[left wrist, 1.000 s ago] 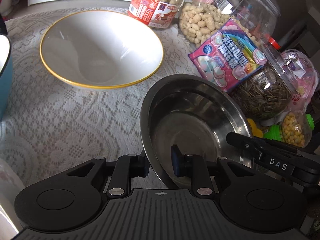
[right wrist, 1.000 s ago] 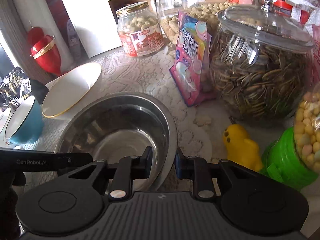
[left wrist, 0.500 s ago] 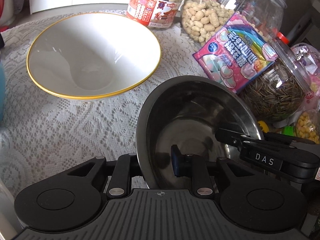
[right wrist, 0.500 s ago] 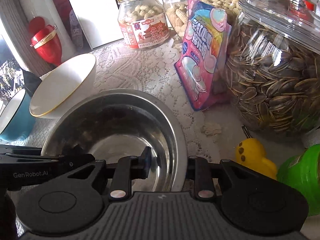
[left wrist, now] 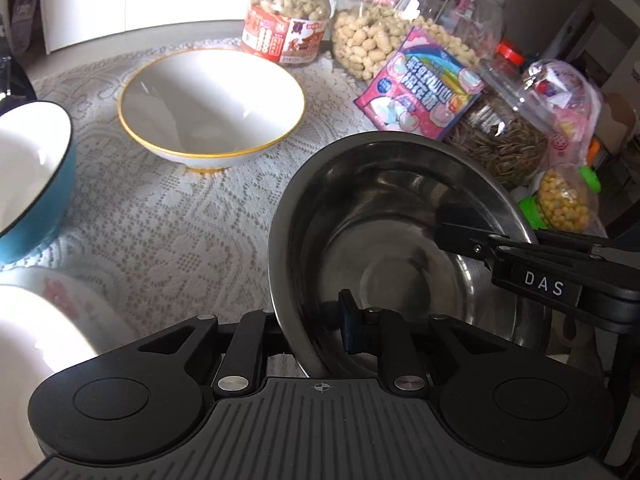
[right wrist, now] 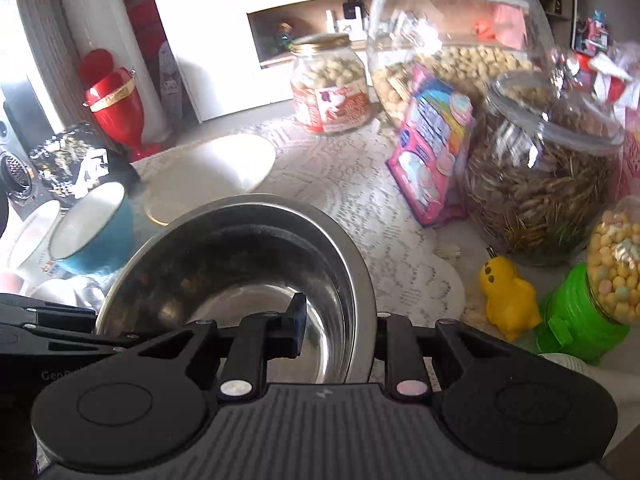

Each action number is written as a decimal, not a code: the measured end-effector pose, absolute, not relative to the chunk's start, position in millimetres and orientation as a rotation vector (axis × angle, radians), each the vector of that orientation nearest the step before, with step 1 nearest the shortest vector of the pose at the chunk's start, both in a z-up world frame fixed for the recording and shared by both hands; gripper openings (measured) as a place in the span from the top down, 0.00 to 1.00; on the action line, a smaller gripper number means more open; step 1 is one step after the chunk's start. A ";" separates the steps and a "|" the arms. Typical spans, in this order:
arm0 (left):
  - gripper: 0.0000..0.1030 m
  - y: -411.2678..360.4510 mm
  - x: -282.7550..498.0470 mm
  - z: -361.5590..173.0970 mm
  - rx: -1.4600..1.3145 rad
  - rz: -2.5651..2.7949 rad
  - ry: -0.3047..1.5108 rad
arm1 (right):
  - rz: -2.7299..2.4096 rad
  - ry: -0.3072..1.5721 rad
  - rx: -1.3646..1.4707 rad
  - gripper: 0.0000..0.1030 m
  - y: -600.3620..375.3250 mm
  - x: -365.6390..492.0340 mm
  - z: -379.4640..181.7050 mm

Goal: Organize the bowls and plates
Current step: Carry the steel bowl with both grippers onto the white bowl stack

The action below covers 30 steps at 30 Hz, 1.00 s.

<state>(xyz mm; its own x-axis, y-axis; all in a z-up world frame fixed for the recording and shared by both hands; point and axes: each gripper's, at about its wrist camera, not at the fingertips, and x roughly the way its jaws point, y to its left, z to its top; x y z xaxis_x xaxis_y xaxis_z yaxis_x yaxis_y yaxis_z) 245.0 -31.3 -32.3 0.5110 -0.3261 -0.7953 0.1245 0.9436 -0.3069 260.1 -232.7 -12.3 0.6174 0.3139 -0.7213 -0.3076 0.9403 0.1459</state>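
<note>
A steel bowl (left wrist: 400, 240) is held by both grippers and lifted above the lace tablecloth. My left gripper (left wrist: 316, 328) is shut on its near left rim. My right gripper (right wrist: 340, 332) is shut on its right rim; the steel bowl (right wrist: 240, 264) fills the middle of that view. The right gripper's fingers (left wrist: 472, 240) show at the bowl's far side in the left wrist view. A white bowl with a gold rim (left wrist: 212, 108) stands behind, also seen in the right wrist view (right wrist: 208, 172). A blue bowl (left wrist: 28, 176) stands at the left.
Jars of peanuts (left wrist: 288, 16), a big peanut jar (left wrist: 400, 28), a sunflower seed jar (right wrist: 540, 172) and a pink candy bag (left wrist: 420, 84) crowd the right side. A yellow duck toy (right wrist: 504, 296) and green-lidded jar (right wrist: 600, 288) stand near. A white dish (left wrist: 36, 332) lies at the near left.
Both grippers have lifted the steel bowl and pulled back; the white bowl looks farther off, and the blue bowl and white dish have come into the left wrist view.
</note>
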 end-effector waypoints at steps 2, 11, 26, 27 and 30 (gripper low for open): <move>0.82 -8.0 215.8 -9.7 -0.223 -0.278 0.942 | 0.410 0.788 -0.017 0.79 -212.6 245.4 12.0; 0.82 99.2 117.2 31.3 -0.209 -0.068 0.803 | 0.675 0.717 -0.121 0.79 -84.7 200.3 44.7; 0.82 164.0 97.7 -27.7 -0.352 -0.014 0.861 | 0.684 0.932 -0.240 0.80 -26.2 197.6 -22.4; 0.82 163.7 97.7 -27.5 -0.345 -0.018 0.858 | 0.685 0.931 -0.243 0.79 -26.2 197.1 -23.7; 0.82 166.1 96.0 -27.0 -0.351 -0.019 0.854 | 0.691 0.933 -0.251 0.79 -24.9 197.5 -24.4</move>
